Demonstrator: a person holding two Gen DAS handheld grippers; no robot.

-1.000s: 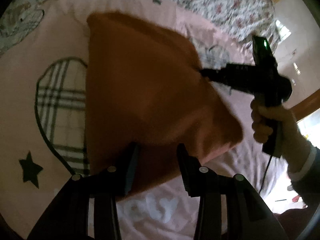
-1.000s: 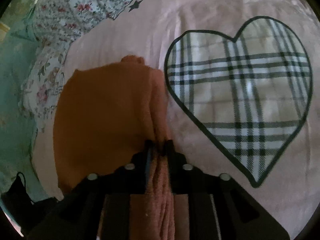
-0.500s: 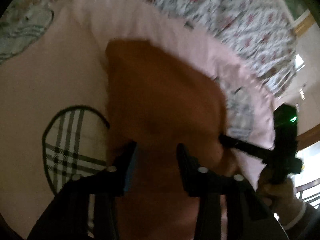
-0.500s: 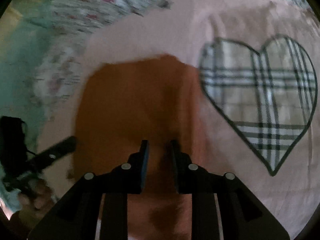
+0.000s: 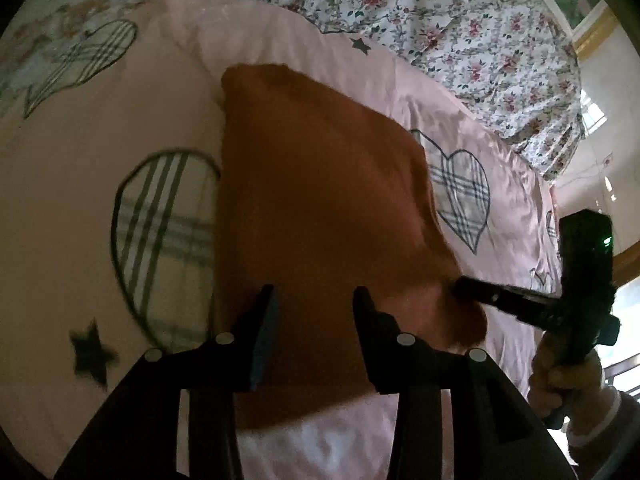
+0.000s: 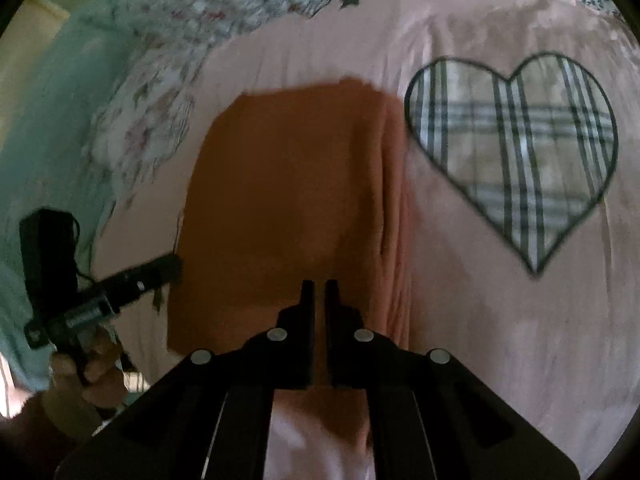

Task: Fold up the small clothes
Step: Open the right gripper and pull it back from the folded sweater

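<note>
Your folded orange cloth [image 5: 320, 216] lies flat on the pink bedcover [image 5: 80, 208], just beside the plaid heart [image 6: 516, 152]. Your right gripper [image 6: 319, 288] has let go of the cloth's edge and now hovers, jaws together and empty. Your left gripper [image 5: 314, 300] is opening, jaws apart over the cloth.
</note>
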